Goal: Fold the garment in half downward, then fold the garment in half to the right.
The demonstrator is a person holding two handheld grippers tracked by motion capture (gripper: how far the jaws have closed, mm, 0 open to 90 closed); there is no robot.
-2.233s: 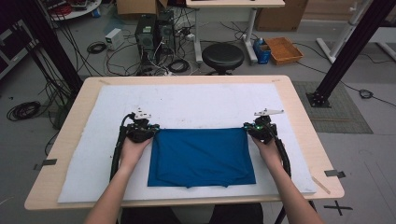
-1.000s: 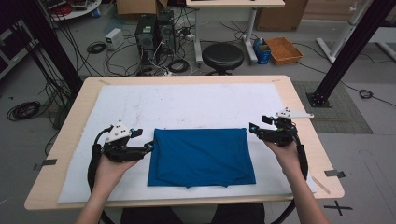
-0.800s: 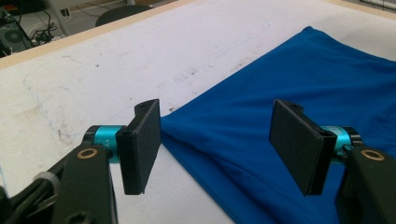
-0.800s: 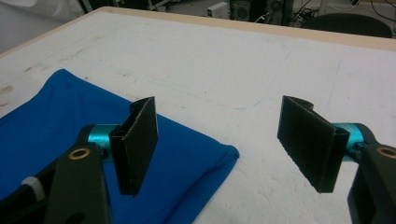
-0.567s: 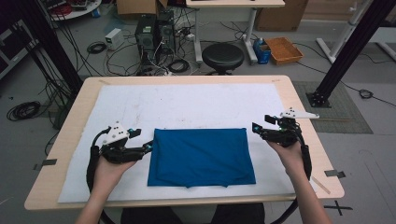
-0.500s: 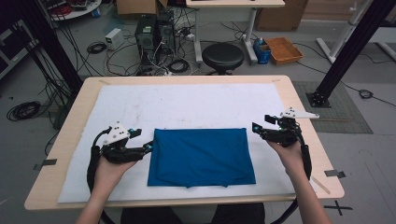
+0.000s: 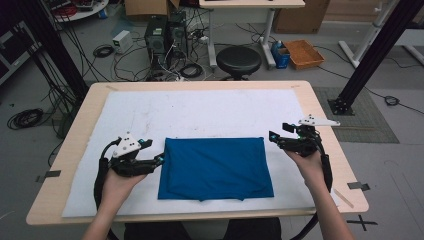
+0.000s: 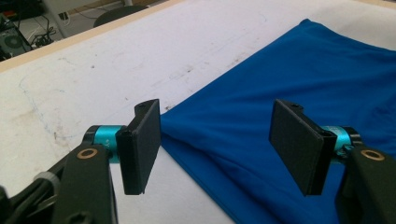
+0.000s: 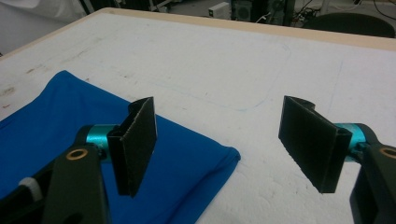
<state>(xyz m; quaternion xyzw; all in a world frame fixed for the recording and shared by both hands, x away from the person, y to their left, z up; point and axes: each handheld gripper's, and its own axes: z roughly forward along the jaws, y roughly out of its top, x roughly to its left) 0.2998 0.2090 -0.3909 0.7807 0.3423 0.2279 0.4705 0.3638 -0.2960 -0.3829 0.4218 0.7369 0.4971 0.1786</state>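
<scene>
A blue cloth (image 7: 215, 167) lies folded into a flat rectangle on the white mat (image 7: 200, 110), near the table's front edge. My left gripper (image 7: 161, 159) rests just off the cloth's left edge, pointing toward it. In the left gripper view the left gripper (image 8: 217, 121) is open, with the blue cloth (image 8: 303, 70) lying under and beyond its jaws, untouched. My right gripper (image 7: 272, 137) hovers just past the cloth's far right corner. In the right gripper view the right gripper (image 9: 217, 135) is open, and the corner of the blue cloth (image 9: 46, 121) lies below its left jaw.
The wooden table (image 7: 200, 85) shows as a rim around the mat. Behind it on the floor are a black stool (image 7: 238, 59), a cardboard tray (image 7: 305, 52), computer cases and loose cables. A black frame post (image 7: 370, 55) stands at the right.
Since the oldest frame both grippers have left the cloth's far corners and drawn outward to its sides. Over the last second nothing has visibly moved.
</scene>
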